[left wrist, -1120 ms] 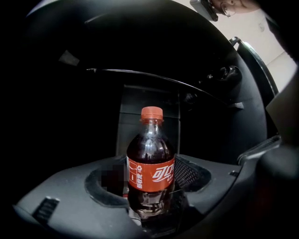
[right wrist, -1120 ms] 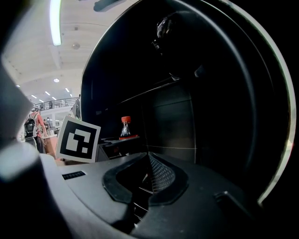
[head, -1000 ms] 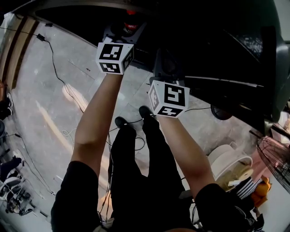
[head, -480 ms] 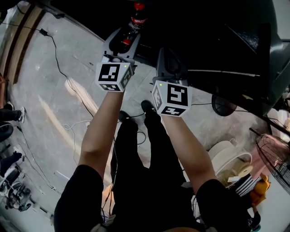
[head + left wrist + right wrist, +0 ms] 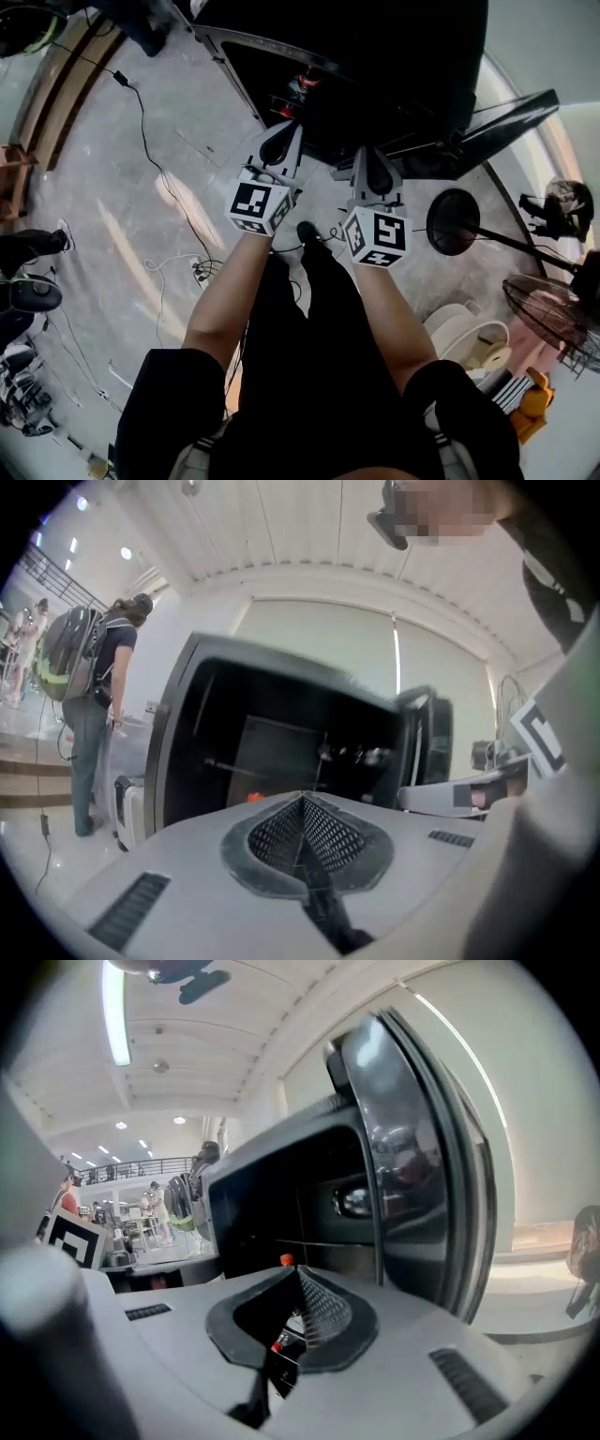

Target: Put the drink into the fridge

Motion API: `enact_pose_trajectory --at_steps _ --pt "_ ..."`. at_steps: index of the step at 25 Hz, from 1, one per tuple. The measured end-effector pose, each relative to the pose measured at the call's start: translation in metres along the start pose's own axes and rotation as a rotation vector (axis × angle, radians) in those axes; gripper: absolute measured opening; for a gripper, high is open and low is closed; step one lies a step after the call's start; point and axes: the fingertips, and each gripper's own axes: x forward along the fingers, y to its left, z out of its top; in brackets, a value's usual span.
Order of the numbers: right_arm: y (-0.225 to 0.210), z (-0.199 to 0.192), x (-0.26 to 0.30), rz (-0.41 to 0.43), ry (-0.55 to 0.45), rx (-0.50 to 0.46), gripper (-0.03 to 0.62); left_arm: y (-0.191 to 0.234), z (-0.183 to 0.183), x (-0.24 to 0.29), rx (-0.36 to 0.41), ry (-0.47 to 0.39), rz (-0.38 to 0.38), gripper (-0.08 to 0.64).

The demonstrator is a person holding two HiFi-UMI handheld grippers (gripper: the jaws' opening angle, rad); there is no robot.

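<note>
The drink, a dark bottle with a red cap (image 5: 298, 88), stands inside the open black fridge (image 5: 375, 56). The cap shows as a red spot (image 5: 255, 797) in the left gripper view and again (image 5: 286, 1260) in the right gripper view. My left gripper (image 5: 280, 142) hangs in front of the fridge opening, apart from the bottle. Its jaws (image 5: 302, 800) are closing and meet tip to tip with nothing between them. Beside it, my right gripper (image 5: 373, 161) is shut and empty too (image 5: 298, 1275).
The fridge door (image 5: 412, 1176) stands open at the right. A fan stand with a round base (image 5: 457, 221) and a fan (image 5: 553, 309) stand on the floor at the right, cables (image 5: 178, 272) at the left. A person with a backpack (image 5: 94, 667) stands left of the fridge.
Both grippers have drawn back from the fridge. The left gripper's jaws, earlier spread around the bottle, have closed, and the bottle stays inside the fridge.
</note>
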Motion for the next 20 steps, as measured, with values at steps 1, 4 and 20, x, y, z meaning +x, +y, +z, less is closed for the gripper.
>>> enact_pose_trajectory --at_steps 1,4,20 --pt "0.006 0.012 -0.011 0.015 -0.003 -0.013 0.021 -0.008 0.012 -0.009 0.003 0.004 -0.01 0.015" --pt "0.025 0.054 -0.04 0.077 -0.028 -0.055 0.021 -0.03 0.048 -0.037 0.02 0.012 -0.038 0.015" --pt "0.031 0.204 -0.164 0.131 -0.254 -0.179 0.02 0.009 0.175 -0.216 0.113 -0.008 0.09 0.014"
